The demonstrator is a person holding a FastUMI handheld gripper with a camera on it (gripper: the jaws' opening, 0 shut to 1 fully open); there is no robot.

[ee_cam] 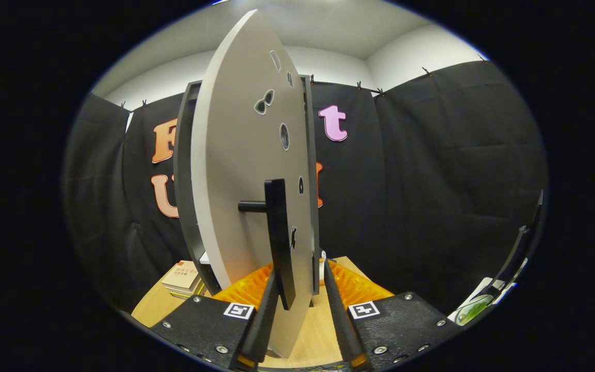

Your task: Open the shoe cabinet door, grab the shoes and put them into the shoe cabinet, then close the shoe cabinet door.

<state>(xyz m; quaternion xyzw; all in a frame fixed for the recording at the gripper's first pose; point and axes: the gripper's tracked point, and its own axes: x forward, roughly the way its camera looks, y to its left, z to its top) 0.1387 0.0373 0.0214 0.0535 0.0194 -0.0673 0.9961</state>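
The shoe cabinet door (235, 170), a pale panel with small cut-out holes, stands swung out toward me and I see it almost edge-on. Its dark bar handle (278, 227) sticks out from the panel on a short post. My gripper (300, 271) straddles the door's free edge: one finger (265, 310) lies against the lower end of the handle, the other finger (336, 305) sits on the far side of the door edge. The fingers look closed onto handle and door together. The dark cabinet frame (183, 181) shows behind the door.
A wooden table top (313, 330) lies under the door and fingers. A small stack of books (184, 276) rests on it left of the cabinet. A white and green object (475, 305) and a dark stand (519, 248) sit low at the right.
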